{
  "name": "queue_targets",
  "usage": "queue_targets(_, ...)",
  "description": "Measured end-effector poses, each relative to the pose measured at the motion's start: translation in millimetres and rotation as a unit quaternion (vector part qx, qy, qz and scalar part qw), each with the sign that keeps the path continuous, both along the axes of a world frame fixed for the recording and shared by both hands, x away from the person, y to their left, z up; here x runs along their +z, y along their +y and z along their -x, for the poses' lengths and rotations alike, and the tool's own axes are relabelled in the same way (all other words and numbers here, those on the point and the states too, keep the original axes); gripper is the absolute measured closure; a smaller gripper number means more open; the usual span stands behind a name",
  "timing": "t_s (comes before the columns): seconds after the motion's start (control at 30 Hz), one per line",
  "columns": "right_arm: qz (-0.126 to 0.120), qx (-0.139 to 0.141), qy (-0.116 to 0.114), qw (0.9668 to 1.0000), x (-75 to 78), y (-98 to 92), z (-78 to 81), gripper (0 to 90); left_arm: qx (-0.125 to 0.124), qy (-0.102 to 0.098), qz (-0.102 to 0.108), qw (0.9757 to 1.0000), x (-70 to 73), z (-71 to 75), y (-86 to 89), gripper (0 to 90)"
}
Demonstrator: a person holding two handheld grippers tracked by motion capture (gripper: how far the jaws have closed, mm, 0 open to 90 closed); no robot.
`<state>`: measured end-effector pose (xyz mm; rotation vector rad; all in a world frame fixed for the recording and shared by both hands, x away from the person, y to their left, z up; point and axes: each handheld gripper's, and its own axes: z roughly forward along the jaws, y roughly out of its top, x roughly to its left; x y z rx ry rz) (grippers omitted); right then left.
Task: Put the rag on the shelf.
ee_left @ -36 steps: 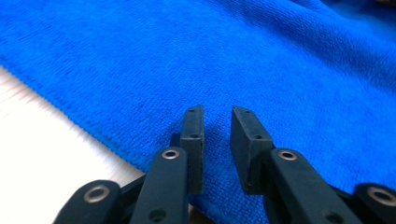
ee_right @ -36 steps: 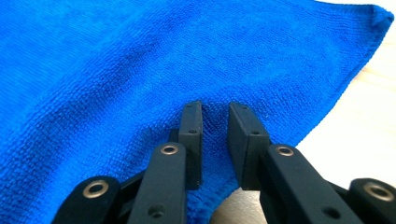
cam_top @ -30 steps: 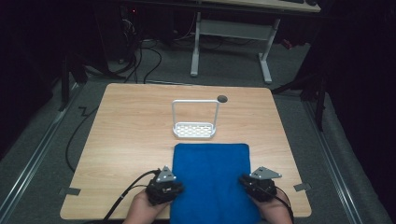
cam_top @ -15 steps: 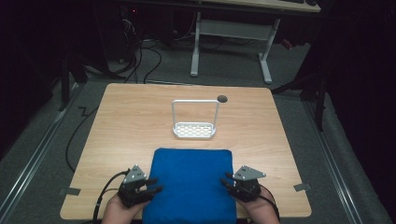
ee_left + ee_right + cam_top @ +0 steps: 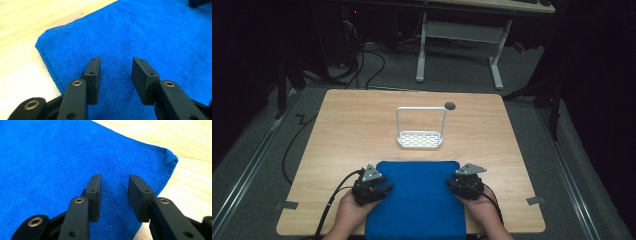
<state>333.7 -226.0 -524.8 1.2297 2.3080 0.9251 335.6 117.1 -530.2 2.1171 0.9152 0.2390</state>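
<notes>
Blue cloth (image 5: 419,197) lies flat at lower centre of the high view, its near edge hanging off the wooden surface (image 5: 342,135) toward you. Judging by the nap, it will be light, limp and grippy, not fragile; it will sag and fold once lifted, so pinch it at the far corners or side hems. Colour is solid bright blue, terry-like weave, stitched edge. Your left gripper (image 5: 115,71) and right gripper (image 5: 113,190) each hover over a far corner, fingers (image 5: 93,75) parted and holding nothing. A white wire rack (image 5: 420,129) stands beyond, well apart.
</notes>
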Motion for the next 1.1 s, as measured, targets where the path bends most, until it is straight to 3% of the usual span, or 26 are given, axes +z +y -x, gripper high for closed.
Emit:
queue_targets(0.07, 0.0, 0.005, -0.002, 1.0, -0.4, 0.7, 3.9, 63.9, -0.007, 0.001, 0.002, 1.0, 0.0, 11.2, 0.8, 59.7)
queue_targets(0.17, -0.005, 0.021, -0.003, 0.9998, -1.1, 1.8, 10.5, 63.4, -0.021, -0.003, -0.011, 0.9997, 1.1, 29.5, 4.6, 60.0)
queue_targets(0.33, -0.007, 0.033, -0.005, 0.9994, -1.6, 4.1, 17.4, 63.3, -0.022, 0.003, -0.007, 0.9997, 1.6, 35.0, 9.8, 60.1)
queue_targets(0.4, -0.004, 0.037, -0.006, 0.9993, -1.5, 3.6, 18.1, 62.7, -0.02, 0.013, 0.001, 0.9997, 1.7, 33.0, 11.2, 60.1)
queue_targets(0.43, -0.013, 0.045, -0.004, 0.9989, -1.3, 1.9, 18.3, 55.0, -0.007, 0.028, 0.022, 0.9993, 1.9, 29.8, 12.3, 58.6)
queue_targets(0.47, -0.013, 0.045, -0.004, 0.9989, -1.3, 1.9, 18.3, 55.0, -0.007, 0.028, 0.022, 0.9993, 1.9, 29.8, 12.3, 57.7)
queue_targets(0.5, -0.031, 0.047, -0.01, 0.9983, -0.7, -1.9, 18.6, 53.7, 0.0, 0.027, 0.031, 0.9991, 3.3, 27.6, 13.7, 56.2)
queue_targets(0.53, -0.031, 0.047, -0.01, 0.9983, -0.7, -1.9, 18.6, 53.7, 0.002, 0.014, 0.032, 0.9994, 5.4, 26.2, 15.3, 56.2)
queue_targets(0.57, -0.04, 0.032, -0.029, 0.9983, 2.1, -6.0, 19.0, 53.6, 0.015, -0.016, 0.031, 0.9993, 9.4, 23.5, 18.7, 53.8)
queue_targets(0.6, -0.04, 0.032, -0.029, 0.9983, 2.1, -6.0, 19.0, 53.6, 0.015, -0.016, 0.031, 0.9993, 9.4, 23.5, 18.7, 53.0)
queue_targets(0.67, -0.044, 0.012, -0.048, 0.9978, 7.8, -12.3, 18.6, 54.2, 0.035, -0.031, 0.032, 0.9984, 12.7, 13.8, 27.3, 51.1)
queue_targets(0.73, -0.043, 0.009, -0.05, 0.9978, 8.6, -13.0, 18.7, 53.9, 0.054, -0.032, 0.025, 0.9977, 12.0, 4.6, 34.3, 51.2)
queue_targets(0.87, -0.032, 0.007, -0.057, 0.9978, 8.9, -15.4, 17.2, 52.9, 0.083, -0.008, 0.016, 0.9964, 2.0, -14.9, 43.8, 50.8)
queue_targets(1.0, -0.03, 0.004, -0.056, 0.998, 8.8, -14.8, 16.2, 51.6, 0.088, 0.007, 0.012, 0.996, -1.4, -19.5, 39.1, 54.3)
queue_targets(1.1, -0.03, 0.001, -0.057, 0.9979, 8.6, -14.7, 14.5, 51.7, 0.085, 0.019, 0.023, 0.996, -1.3, -20.5, 37.6, 62.1)
